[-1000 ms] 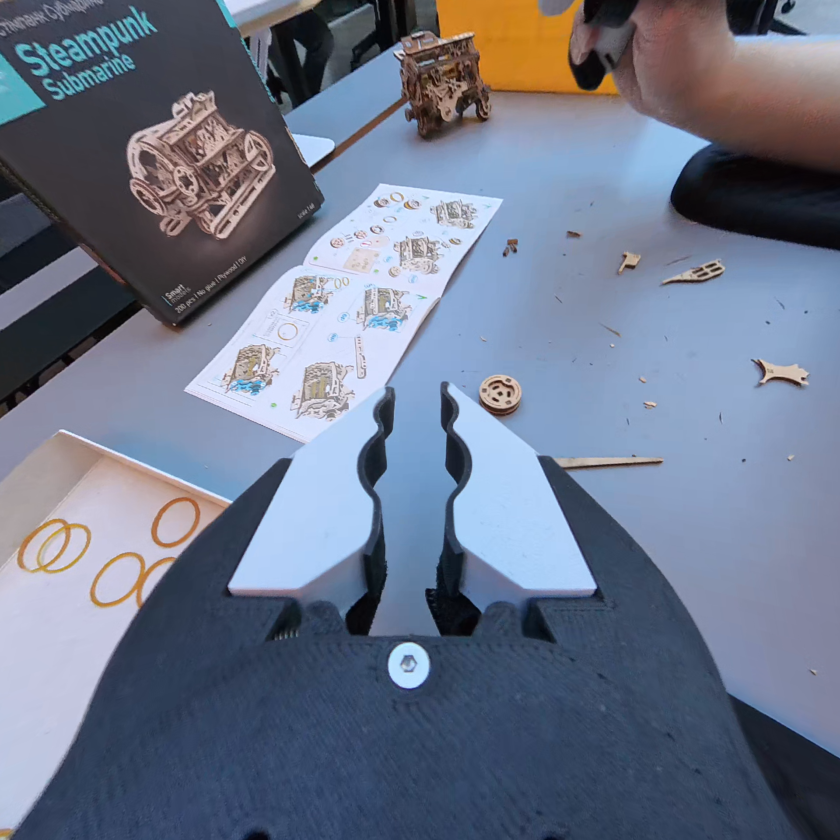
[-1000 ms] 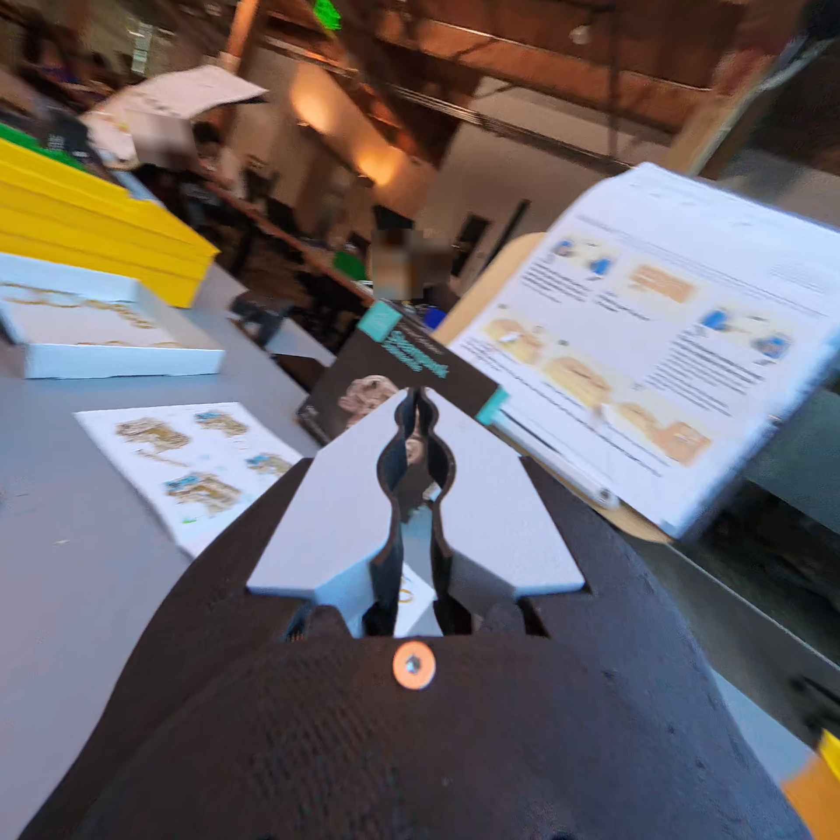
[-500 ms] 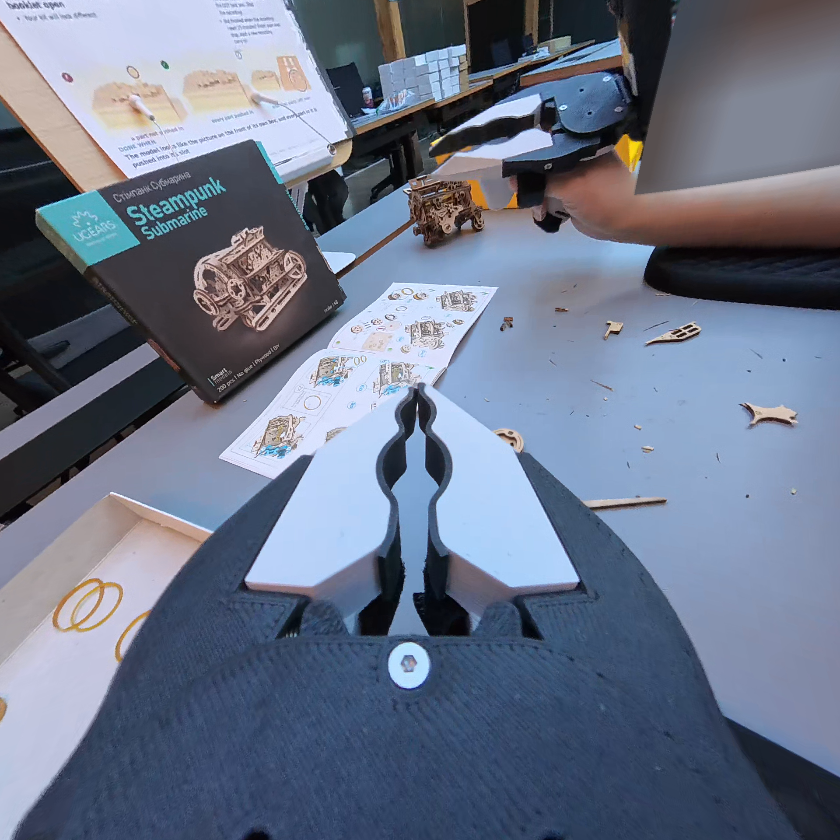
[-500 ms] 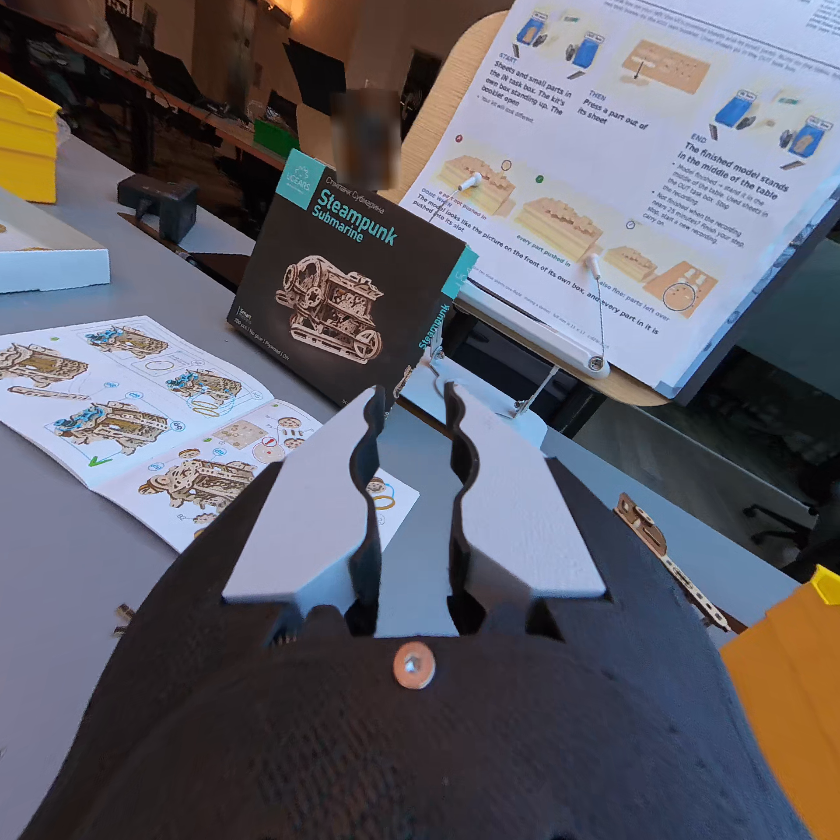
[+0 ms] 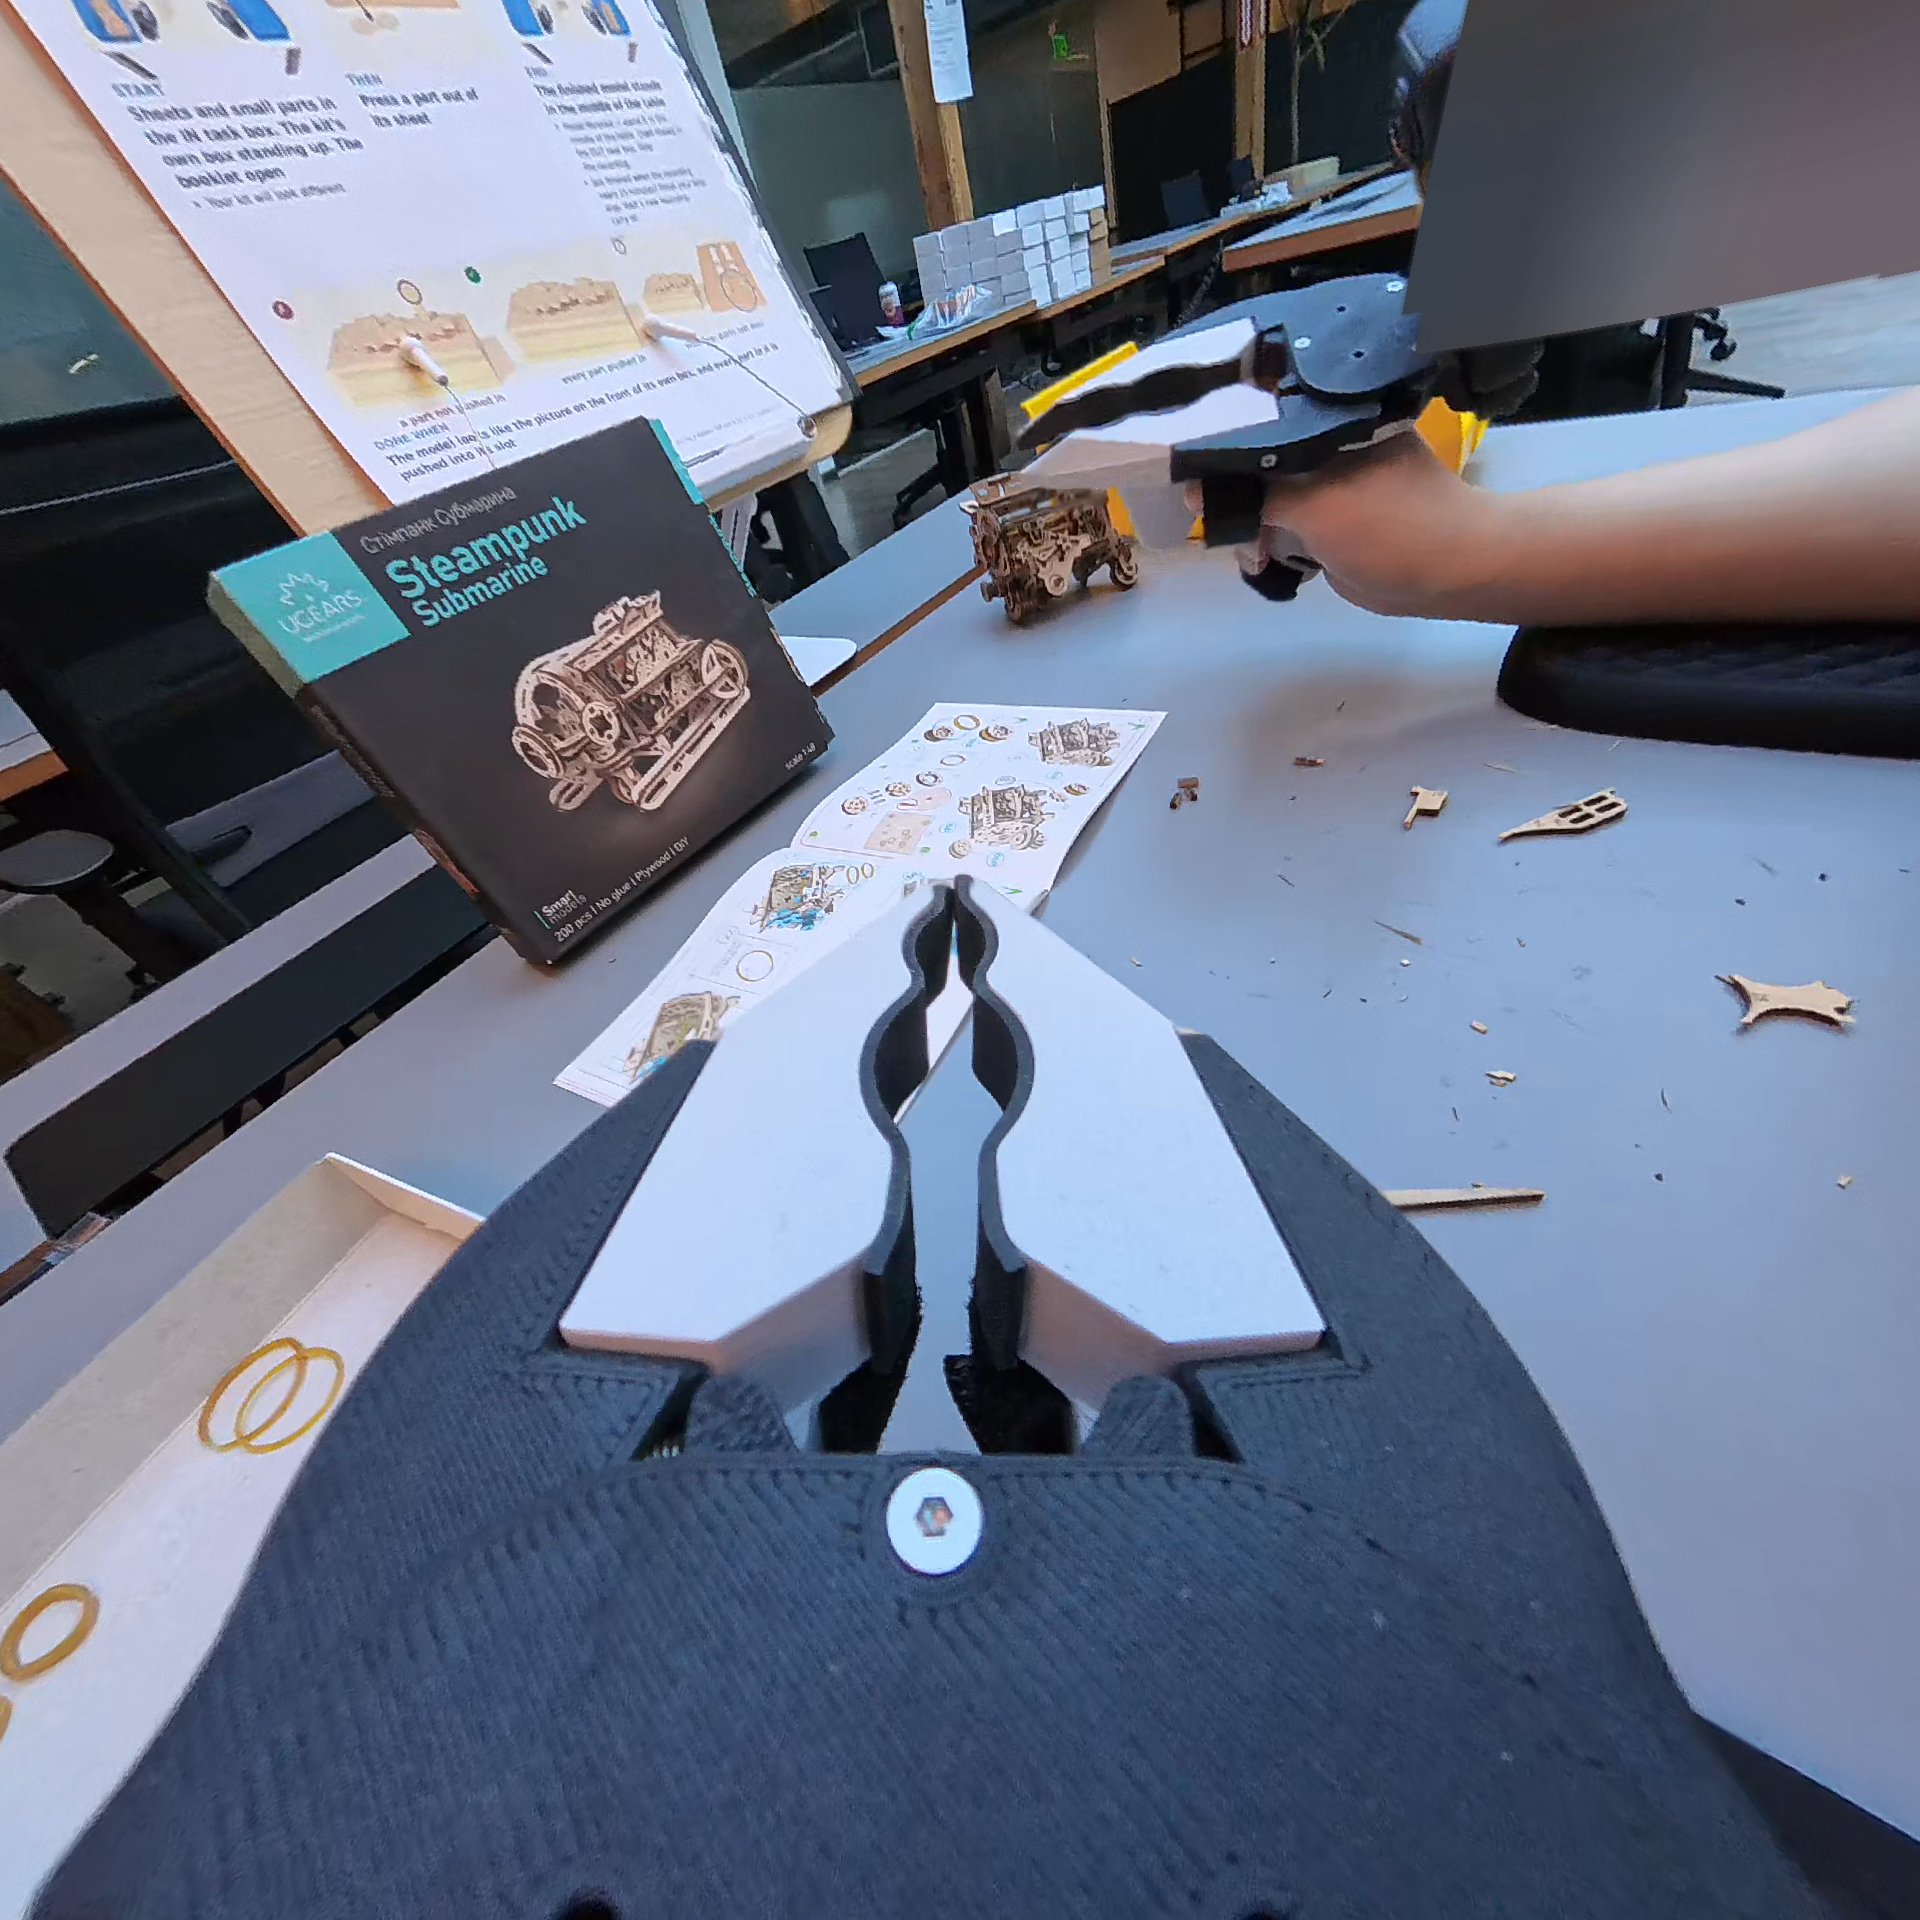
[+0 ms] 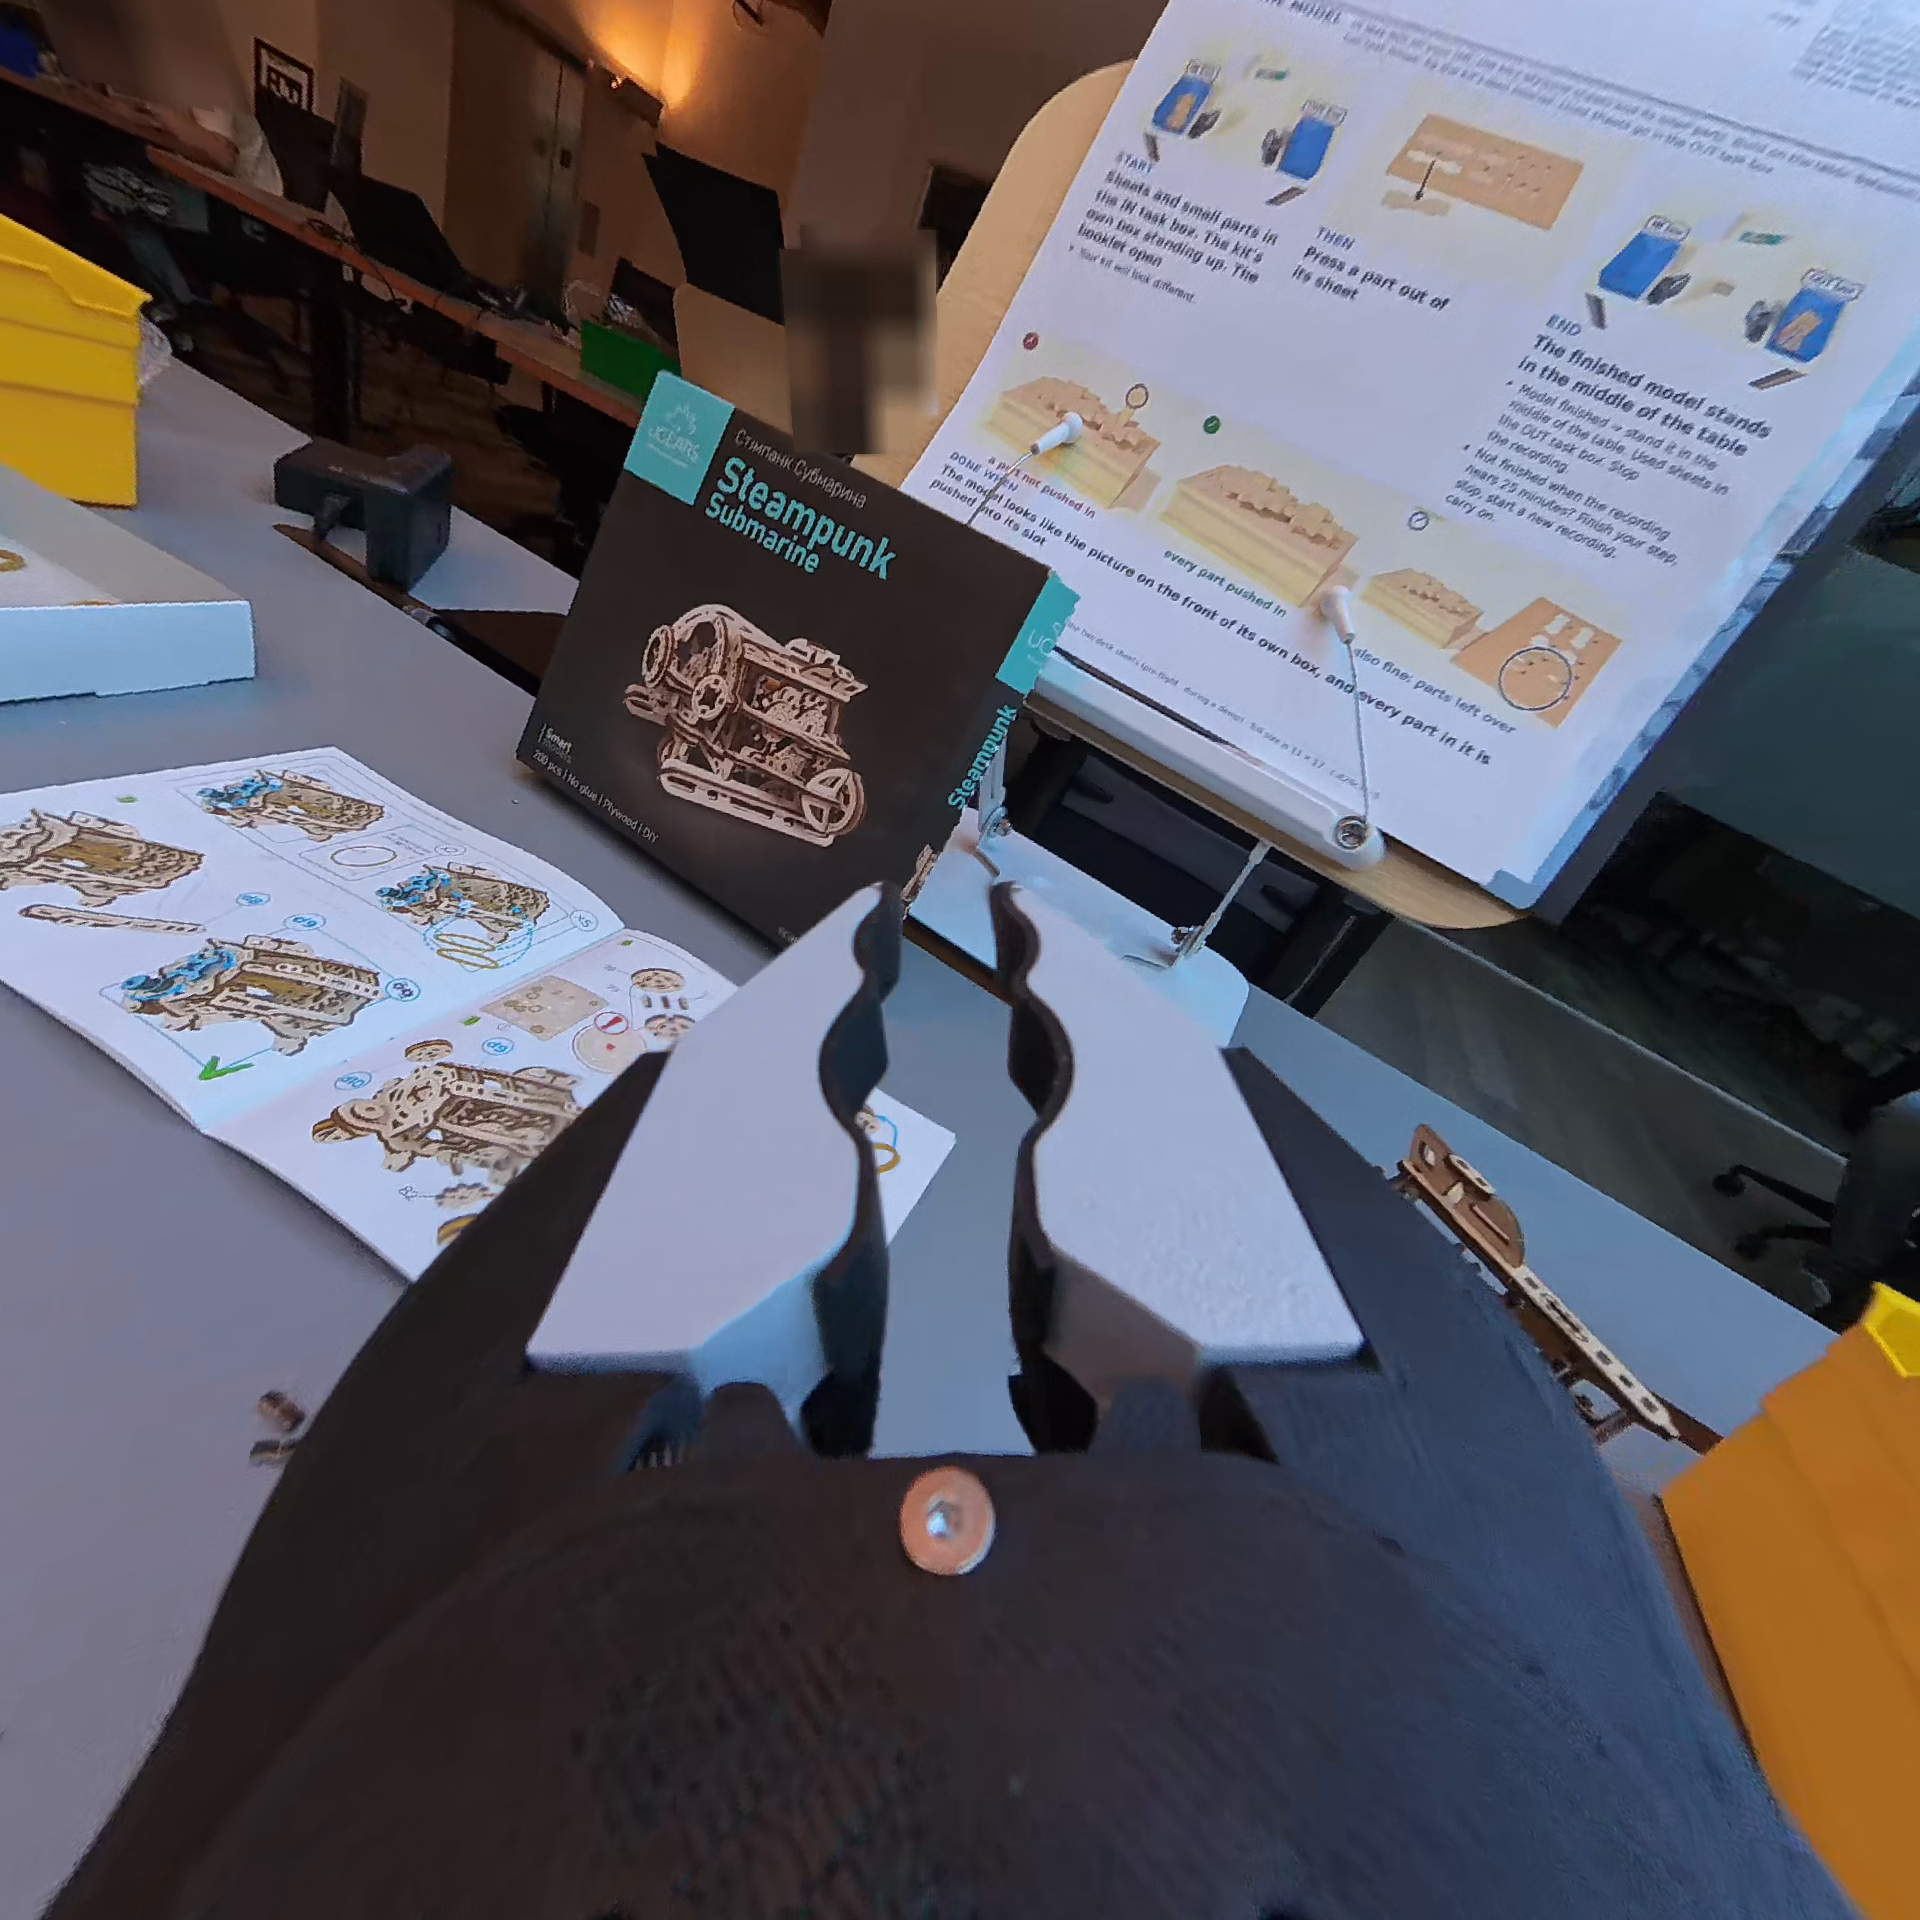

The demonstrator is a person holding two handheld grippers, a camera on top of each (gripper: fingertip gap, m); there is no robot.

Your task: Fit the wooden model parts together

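The assembled wooden model [image 5: 1049,545] stands at the far side of the grey table [image 5: 1351,1039]. My left gripper [image 5: 954,888] is shut and empty, held above the open instruction booklet [image 5: 987,790]. My right gripper [image 6: 945,902] is open and empty, and points at the black kit box [image 6: 779,665]. In the left wrist view the right gripper [image 5: 1034,436] hovers just above the model, held by a hand. A long wooden strip part [image 6: 1507,1257] lies at the table edge right of the right gripper. Loose wooden pieces [image 5: 1787,1003] and a thin stick [image 5: 1465,1197] lie on the right.
A white tray [image 5: 395,1195] with yellow rubber bands [image 5: 270,1392] sits at the near left. A slanted instruction board [image 5: 447,208] stands behind the kit box [image 5: 540,686]. A black pad [image 5: 1714,686] lies under the forearm. Yellow bins [image 6: 1818,1558] stand at the right.
My left gripper has shut and tilted up, hiding the round wooden disc. My right gripper has opened and swung round to face the kit box and board.
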